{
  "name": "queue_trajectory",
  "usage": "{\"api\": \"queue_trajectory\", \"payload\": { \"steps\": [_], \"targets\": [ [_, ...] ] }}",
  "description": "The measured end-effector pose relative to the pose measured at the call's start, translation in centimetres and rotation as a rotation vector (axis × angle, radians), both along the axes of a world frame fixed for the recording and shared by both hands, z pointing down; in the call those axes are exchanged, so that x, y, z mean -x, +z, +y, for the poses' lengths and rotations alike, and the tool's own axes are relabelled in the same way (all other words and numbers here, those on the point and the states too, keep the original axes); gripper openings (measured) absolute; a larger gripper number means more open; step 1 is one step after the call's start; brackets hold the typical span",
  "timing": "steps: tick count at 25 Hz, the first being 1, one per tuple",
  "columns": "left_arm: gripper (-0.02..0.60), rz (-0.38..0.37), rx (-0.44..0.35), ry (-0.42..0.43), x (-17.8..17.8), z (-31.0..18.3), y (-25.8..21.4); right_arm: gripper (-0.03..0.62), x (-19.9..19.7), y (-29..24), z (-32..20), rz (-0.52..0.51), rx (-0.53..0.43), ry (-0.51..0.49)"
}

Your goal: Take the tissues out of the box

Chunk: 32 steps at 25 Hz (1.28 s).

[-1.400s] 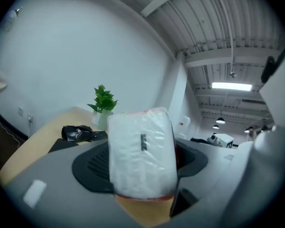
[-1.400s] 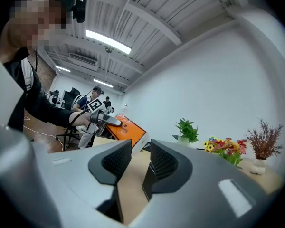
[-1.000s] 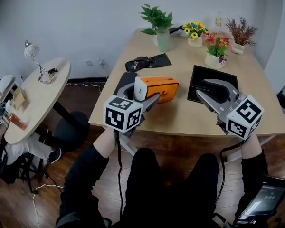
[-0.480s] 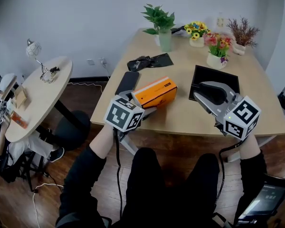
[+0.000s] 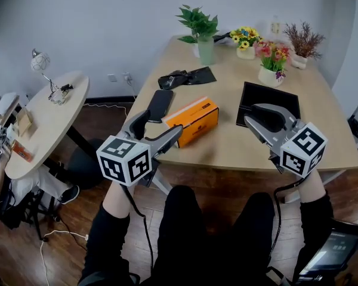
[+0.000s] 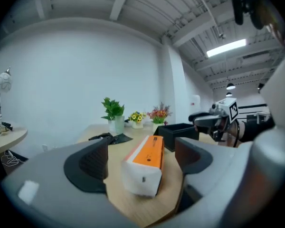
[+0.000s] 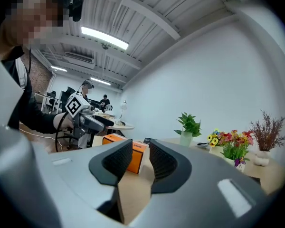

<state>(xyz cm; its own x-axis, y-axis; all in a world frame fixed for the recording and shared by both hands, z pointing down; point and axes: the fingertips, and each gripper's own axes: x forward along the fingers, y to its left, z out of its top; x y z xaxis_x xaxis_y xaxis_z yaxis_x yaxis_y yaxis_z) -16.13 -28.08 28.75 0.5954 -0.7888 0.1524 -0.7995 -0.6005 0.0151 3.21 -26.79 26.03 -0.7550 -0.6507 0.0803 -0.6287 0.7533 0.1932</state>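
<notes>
Tissue box (image 5: 192,121) sits on the worktop (image 5: 238,151) dead ahead of the left claw (image 5: 161,124), with its long axis running straight away and its white end in the mouth. The jaws are opening and not touching it. The right claw (image 5: 250,113) is barely apart and empty, with the box farther off to its left.

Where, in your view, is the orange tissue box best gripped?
Likely across the long sides of the orange tissue box, near its white end, coming in from that end: it lies flat, pointing at the left gripper, whose opening jaws touch nothing.
</notes>
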Motion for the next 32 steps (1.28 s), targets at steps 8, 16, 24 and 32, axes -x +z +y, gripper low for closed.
{"api": "queue_trajectory", "payload": {
  "steps": [8, 16, 24, 32],
  "targets": [
    [0.302, 0.131, -0.296, -0.003, -4.8, 7.1, -3.2, 0.100, 0.0, -0.7, 2.4, -0.132, -0.043, 0.129],
    [0.224, 0.138, -0.447, -0.087, -8.9, 10.9, -1.3, 0.095, -1.3, -0.8, 8.3, -0.199, -0.343, 0.353],
    [0.143, 0.046, -0.479, -0.094, -10.5, 13.7, 2.2, 0.095, -2.1, 1.9, 10.2, -0.270, -0.352, 0.436],
    [0.143, 0.025, -0.466, -0.090, -10.4, 13.4, 2.7, 0.095, -2.1, 2.0, 10.4, -0.255, -0.362, 0.439]
  ]
}}
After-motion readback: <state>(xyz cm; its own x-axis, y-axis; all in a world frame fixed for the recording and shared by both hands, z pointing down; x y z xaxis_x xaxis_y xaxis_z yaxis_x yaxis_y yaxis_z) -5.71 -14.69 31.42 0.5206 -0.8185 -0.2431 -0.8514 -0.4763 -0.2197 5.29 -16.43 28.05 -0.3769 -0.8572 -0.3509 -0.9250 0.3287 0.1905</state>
